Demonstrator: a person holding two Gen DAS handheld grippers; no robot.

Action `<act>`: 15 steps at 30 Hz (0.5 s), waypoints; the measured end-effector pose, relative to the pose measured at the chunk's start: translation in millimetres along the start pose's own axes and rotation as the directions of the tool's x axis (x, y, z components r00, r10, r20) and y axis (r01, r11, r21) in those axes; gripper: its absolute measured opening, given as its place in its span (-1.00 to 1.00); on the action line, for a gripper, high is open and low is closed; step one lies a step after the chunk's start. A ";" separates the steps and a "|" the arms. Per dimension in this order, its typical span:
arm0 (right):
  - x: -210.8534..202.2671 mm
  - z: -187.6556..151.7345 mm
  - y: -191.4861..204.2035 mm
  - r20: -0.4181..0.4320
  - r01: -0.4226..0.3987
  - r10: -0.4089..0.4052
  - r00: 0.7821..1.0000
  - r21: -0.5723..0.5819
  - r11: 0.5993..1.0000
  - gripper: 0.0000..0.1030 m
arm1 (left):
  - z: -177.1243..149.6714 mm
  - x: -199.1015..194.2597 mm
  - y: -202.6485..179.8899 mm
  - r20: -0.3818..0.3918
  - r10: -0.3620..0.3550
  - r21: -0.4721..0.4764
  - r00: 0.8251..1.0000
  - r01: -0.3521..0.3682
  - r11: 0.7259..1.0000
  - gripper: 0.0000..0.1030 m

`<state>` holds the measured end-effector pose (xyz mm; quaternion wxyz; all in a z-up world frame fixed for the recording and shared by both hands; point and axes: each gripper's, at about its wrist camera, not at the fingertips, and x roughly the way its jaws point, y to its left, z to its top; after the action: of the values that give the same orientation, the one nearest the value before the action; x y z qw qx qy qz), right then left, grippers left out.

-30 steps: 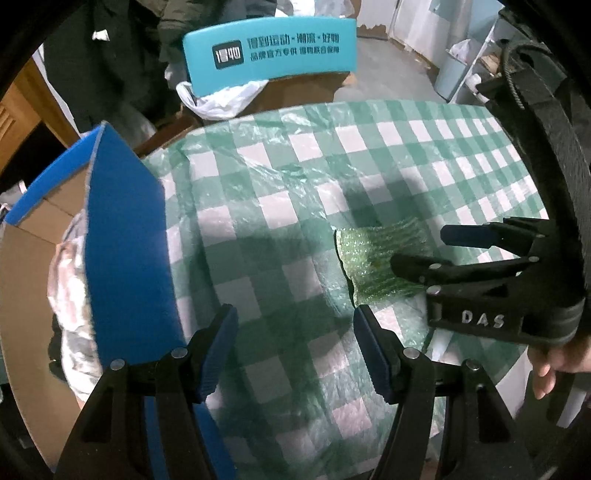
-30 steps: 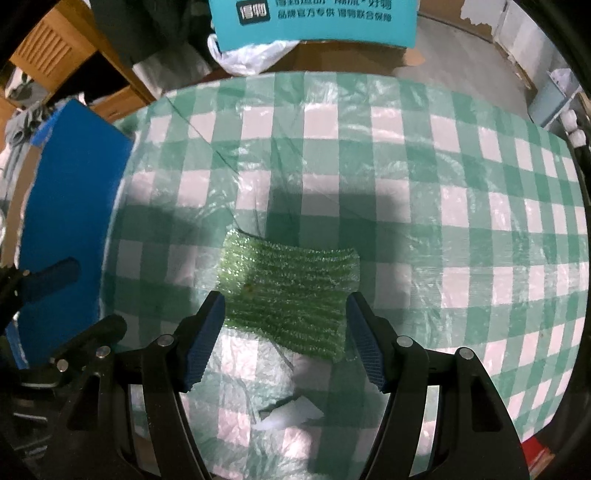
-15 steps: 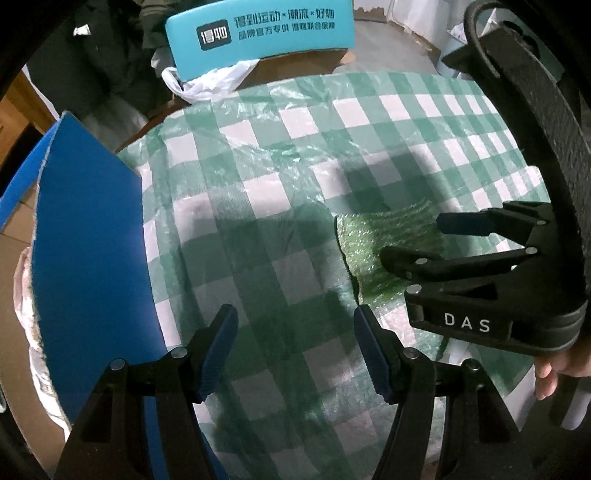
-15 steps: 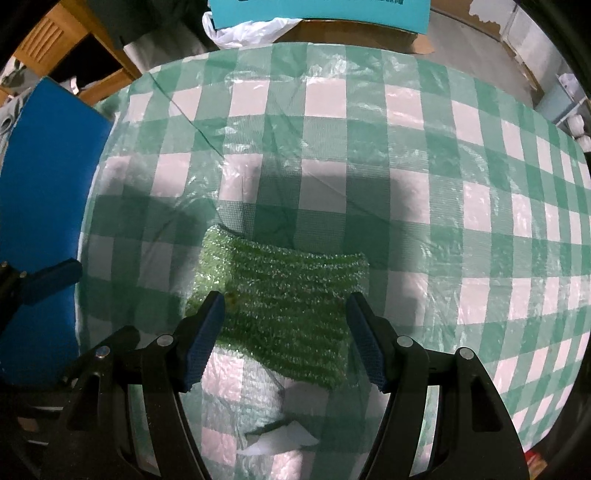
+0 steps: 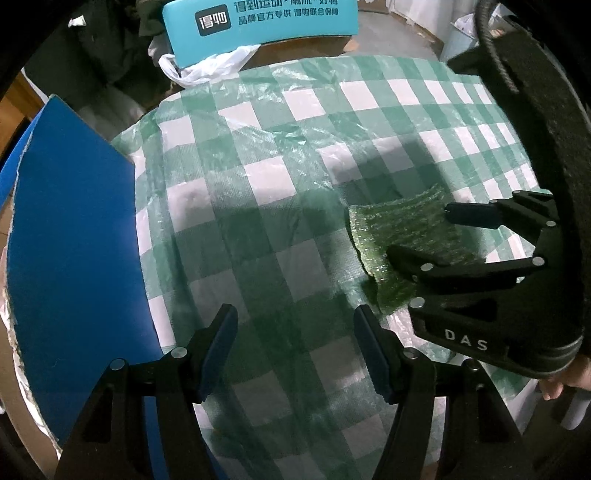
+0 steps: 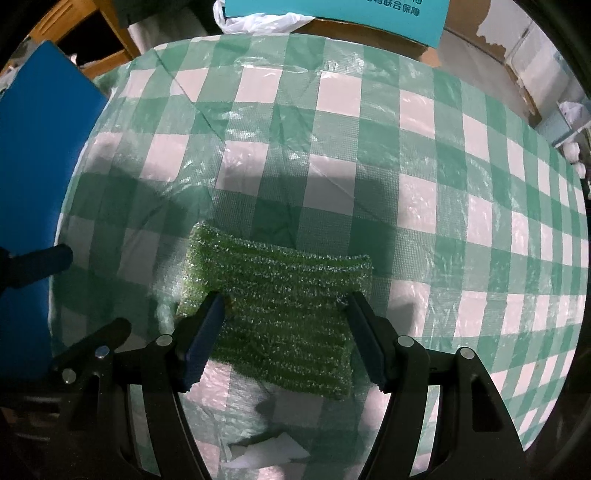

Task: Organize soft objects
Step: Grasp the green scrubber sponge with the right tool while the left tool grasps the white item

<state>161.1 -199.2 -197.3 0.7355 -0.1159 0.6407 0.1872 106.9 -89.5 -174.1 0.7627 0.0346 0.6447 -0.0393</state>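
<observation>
I see the scrub pad (image 6: 273, 314) lying flat on the counter (image 6: 332, 147), near its front edge. My right hand-held gripper (image 6: 284, 336) is over the pad, with one finger on each side of it. My left hand-held gripper (image 5: 295, 347) is to the left of the pad, over the bare counter. A box flap (image 5: 74, 236) stands at the counter's left edge. A sign (image 5: 258, 26) and a plastic bag (image 5: 207, 66) sit behind the counter's far edge.
</observation>
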 end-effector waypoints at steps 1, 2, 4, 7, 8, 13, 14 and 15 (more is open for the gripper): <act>0.1 -1.5 -0.5 0.002 0.001 -0.001 1.000 -0.001 1.000 0.32 | -0.8 -0.4 -0.2 -0.002 0.000 0.000 1.000 0.000 1.000 0.29; 0.3 -2.8 1.3 0.004 0.003 -0.003 1.000 -0.004 1.000 0.30 | -0.9 -0.1 -0.2 -0.003 0.000 0.001 1.000 0.000 1.000 0.29; -0.2 -5.6 2.9 0.007 0.012 -0.012 1.000 -0.009 1.000 0.12 | -0.6 0.5 -0.1 -0.004 0.001 0.003 1.000 -0.001 1.000 0.29; -3.9 -12.9 -1.3 0.014 0.034 -0.034 0.999 -0.001 0.999 -0.44 | -0.7 -0.9 -1.5 -0.004 -0.003 0.005 1.000 0.003 1.000 0.29; -5.3 -13.8 -4.7 0.014 0.042 -0.042 0.999 0.007 0.999 -0.67 | -0.9 -1.8 -2.5 -0.003 -0.005 0.007 1.000 0.005 1.000 0.29; -15.8 -21.1 -21.6 0.024 0.014 -0.015 1.000 0.046 0.999 -0.74 | -4.1 -9.2 -13.9 0.007 -0.019 0.032 1.000 0.019 0.999 0.29; -19.1 -24.1 -23.8 0.030 0.013 -0.014 0.999 0.046 0.999 -0.75 | -4.8 -10.2 -16.9 0.009 -0.022 0.039 1.000 0.022 0.999 0.29; -22.8 -29.7 -25.7 0.034 0.010 -0.011 0.999 0.049 0.999 -0.75 | -5.8 -11.0 -19.6 0.009 -0.026 0.045 1.000 0.025 0.999 0.29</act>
<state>142.8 -237.6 -181.1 0.7501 -0.0982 0.6316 0.1697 97.4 -108.3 -164.2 0.7643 0.0431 0.6402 -0.0636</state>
